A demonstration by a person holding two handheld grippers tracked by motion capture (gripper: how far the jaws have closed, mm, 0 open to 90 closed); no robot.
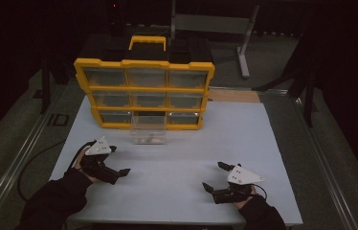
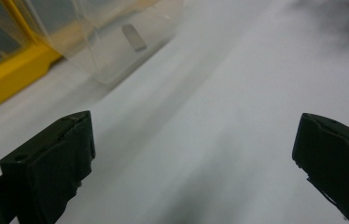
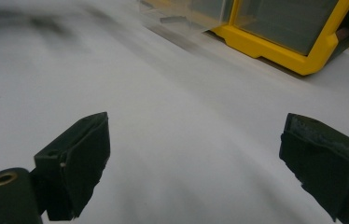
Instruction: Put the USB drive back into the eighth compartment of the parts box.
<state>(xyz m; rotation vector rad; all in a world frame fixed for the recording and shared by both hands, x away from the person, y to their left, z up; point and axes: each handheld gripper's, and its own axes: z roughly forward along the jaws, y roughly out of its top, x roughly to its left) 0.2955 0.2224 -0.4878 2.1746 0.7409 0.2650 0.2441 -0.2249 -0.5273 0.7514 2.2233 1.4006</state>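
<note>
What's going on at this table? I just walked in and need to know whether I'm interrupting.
A person holds a gripper in each hand over a white table. Both the left gripper and the right gripper are open and hold nothing. Ahead stands a yellow drawer organizer, with its clear bottom-middle drawer pulled out; small items lie inside it. Neither gripper touches it.

Black sleeves, black tools, grey plates

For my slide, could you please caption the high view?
Both open grippers, left gripper and right gripper, flank a clear drawer pulled from the yellow organizer.
</note>
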